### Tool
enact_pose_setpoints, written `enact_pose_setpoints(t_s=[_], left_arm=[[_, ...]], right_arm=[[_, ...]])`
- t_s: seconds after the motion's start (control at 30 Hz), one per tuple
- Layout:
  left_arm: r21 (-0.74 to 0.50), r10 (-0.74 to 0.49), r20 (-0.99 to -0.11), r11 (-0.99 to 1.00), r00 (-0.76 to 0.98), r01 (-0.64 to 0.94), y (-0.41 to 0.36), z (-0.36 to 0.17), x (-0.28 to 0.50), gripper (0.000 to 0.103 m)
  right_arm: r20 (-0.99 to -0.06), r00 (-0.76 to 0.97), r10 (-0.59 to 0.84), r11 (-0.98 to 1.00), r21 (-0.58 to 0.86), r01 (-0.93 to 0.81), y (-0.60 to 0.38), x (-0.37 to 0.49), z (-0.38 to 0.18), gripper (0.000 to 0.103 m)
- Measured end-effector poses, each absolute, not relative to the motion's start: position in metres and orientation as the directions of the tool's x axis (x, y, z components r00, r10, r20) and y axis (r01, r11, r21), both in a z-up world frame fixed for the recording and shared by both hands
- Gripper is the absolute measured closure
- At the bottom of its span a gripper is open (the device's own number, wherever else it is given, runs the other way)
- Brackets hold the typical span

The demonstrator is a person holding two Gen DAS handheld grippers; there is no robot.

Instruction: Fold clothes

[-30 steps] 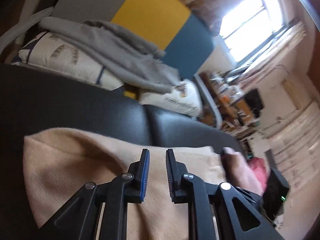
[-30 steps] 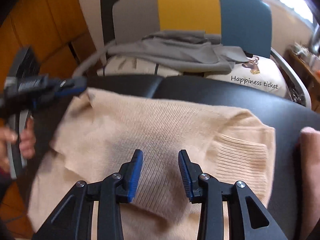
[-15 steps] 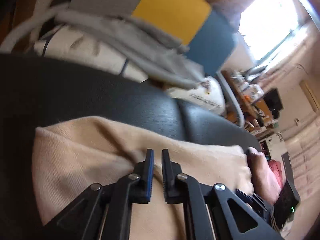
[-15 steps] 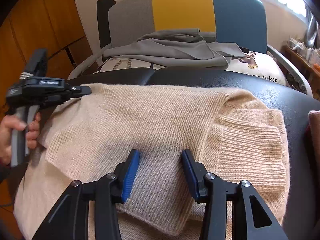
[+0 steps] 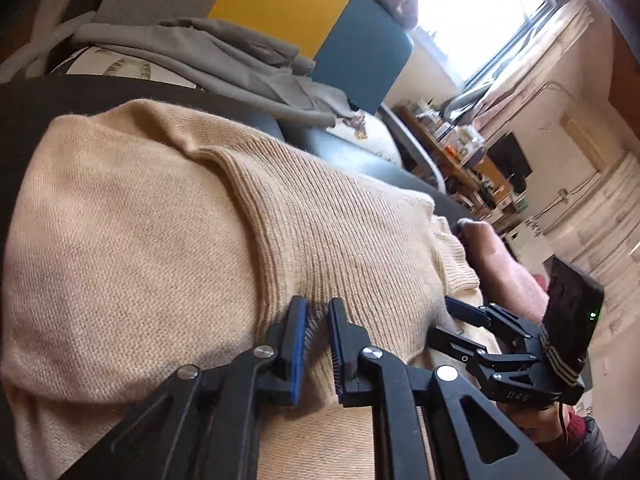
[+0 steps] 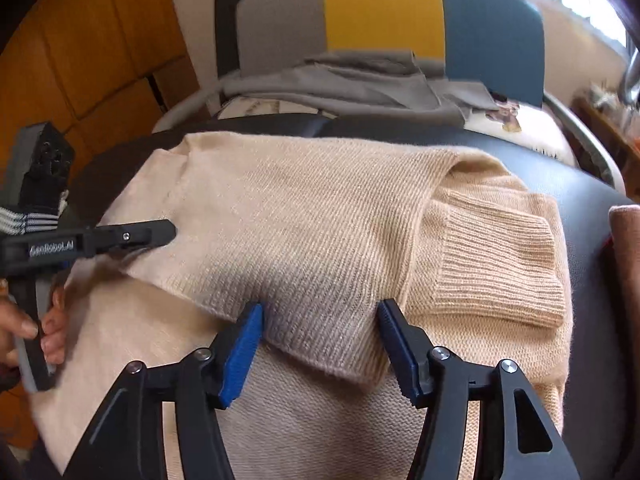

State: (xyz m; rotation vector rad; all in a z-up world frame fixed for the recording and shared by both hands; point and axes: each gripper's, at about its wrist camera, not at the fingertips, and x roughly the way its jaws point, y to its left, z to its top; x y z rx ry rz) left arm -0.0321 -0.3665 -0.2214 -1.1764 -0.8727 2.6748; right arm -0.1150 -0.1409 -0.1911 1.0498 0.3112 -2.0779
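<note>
We take the beige sweater as our landmark; it lies folded on a black padded surface, covering most of it. To its left the black padding narrows to a thin strip before an orange wood panel; behind it a strip of padding stays bare, then a chair with a grey, yellow and blue back holds a grey garment over a printed cushion. To its right we see a wider bare stretch of padding, ending at a pink cloth.

From the right wrist view we see the sweater's whole outline, with a sleeve folded across and its ribbed cuff on the right side. Only the left wrist view shows the window and a cluttered shelf beyond the sweater's right end.

Our left gripper sits at the sweater's left side, jaws drawn nearly together with a small ridge of knit between the blue pads; whether they truly grip it we cannot tell. A hand holds its handle there. Our right gripper stands at the sweater's near edge, jaws wide apart, straddling the folded sleeve's lower corner.
</note>
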Motion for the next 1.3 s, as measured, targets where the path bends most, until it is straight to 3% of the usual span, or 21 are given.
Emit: enact_pose_setpoints(t_s=[0.4, 0.5, 0.53, 0.6, 0.77, 0.97, 1.1, 1.23, 1.3], left_arm=[[-0.543, 0.313, -0.628, -0.832, -0.713, 0.113, -0.375, -0.224, -0.045, 0.096], [-0.505, 0.294, -0.656, -0.856, -0.695, 0.114, -0.37, -0.217, -0.048, 0.096], [-0.478, 0.277, -0.672, -0.871, -0.687, 0.117, -0.368, -0.211, -0.047, 0.096], [-0.463, 0.263, -0.676, -0.878, -0.688, 0.12, -0.37, -0.199, -0.043, 0.089], [-0.532, 0.279, -0.605, -0.838, -0.745, 0.118, -0.386, -0.174, -0.027, 0.088], [-0.534, 0.306, -0.613, -0.84, -0.728, 0.096, -0.37, -0.184, -0.04, 0.088], [-0.515, 0.316, -0.637, -0.853, -0.703, 0.082, -0.355, -0.209, -0.043, 0.088], [-0.549, 0.346, -0.611, -0.833, -0.712, 0.066, -0.361, -0.216, -0.041, 0.088], [-0.565, 0.361, -0.598, -0.823, -0.716, 0.058, -0.364, -0.219, -0.04, 0.088]], right_arm=[[-0.761, -0.4, -0.512, -0.697, 0.095, 0.711, -0.147, -0.111, -0.194, 0.037], [-0.768, -0.389, -0.509, -0.718, 0.129, 0.684, -0.149, -0.109, -0.192, 0.034], [-0.78, -0.37, -0.505, -0.708, 0.129, 0.694, -0.151, -0.108, -0.189, 0.028], [-0.801, -0.334, -0.497, -0.689, 0.13, 0.713, -0.156, -0.105, -0.182, 0.026], [-0.725, -0.283, -0.628, -0.666, 0.313, 0.677, -0.141, -0.13, -0.149, 0.027], [-0.631, -0.234, -0.739, -0.629, 0.524, 0.575, -0.152, -0.215, -0.141, 0.027], [-0.708, -0.24, -0.664, -0.722, 0.526, 0.449, -0.156, -0.269, -0.175, 0.027], [-0.722, -0.279, -0.634, -0.738, 0.457, 0.496, -0.148, -0.269, -0.185, 0.057], [-0.711, -0.31, -0.631, -0.734, 0.418, 0.536, -0.144, -0.261, -0.188, 0.064]])
